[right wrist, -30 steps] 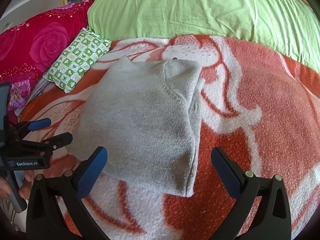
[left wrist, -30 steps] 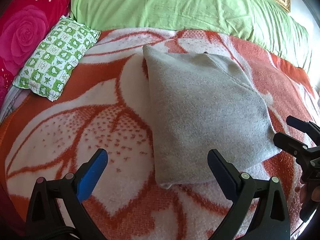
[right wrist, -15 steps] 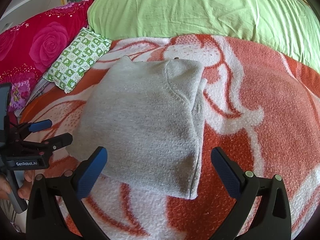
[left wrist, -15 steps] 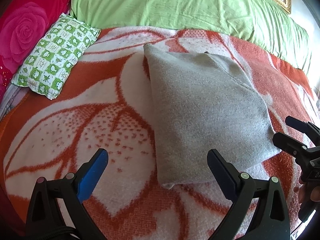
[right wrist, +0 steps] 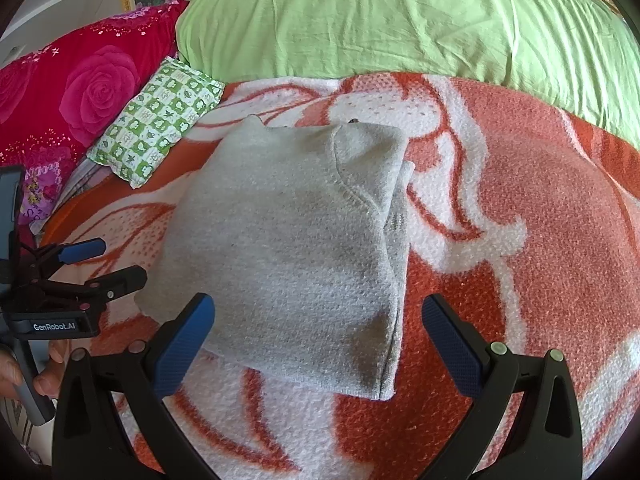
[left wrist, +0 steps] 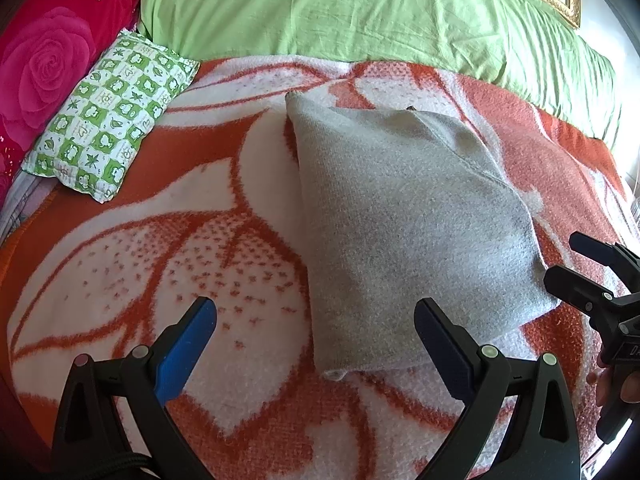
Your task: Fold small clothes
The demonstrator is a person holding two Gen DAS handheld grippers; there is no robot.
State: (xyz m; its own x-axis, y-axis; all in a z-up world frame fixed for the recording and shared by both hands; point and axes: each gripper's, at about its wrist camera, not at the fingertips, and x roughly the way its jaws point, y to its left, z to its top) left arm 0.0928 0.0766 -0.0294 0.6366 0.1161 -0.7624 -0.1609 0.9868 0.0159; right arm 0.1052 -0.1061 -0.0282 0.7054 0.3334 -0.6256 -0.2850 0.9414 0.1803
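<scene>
Grey garment (right wrist: 288, 248) lies folded on the orange-white blanket (right wrist: 540, 220), centre of frame in the right wrist view, right of centre in the left wrist view. Left gripper (left wrist: 316, 328) wide, holding nothing; right gripper (right wrist: 318, 320) wide, holding nothing, its near edge between the fingers. Risk: pinching only the top layer lifts it and the fold opens; grabbing blanket pile too would drag the bundle.

Left wrist view looks forward and down from low over the blanket (left wrist: 120, 248), garment (left wrist: 412, 232) right of centre; right wrist view faces likewise from the right, garment (right wrist: 288, 248) central; both share garment, blanket, pillows, each other's gripper.
</scene>
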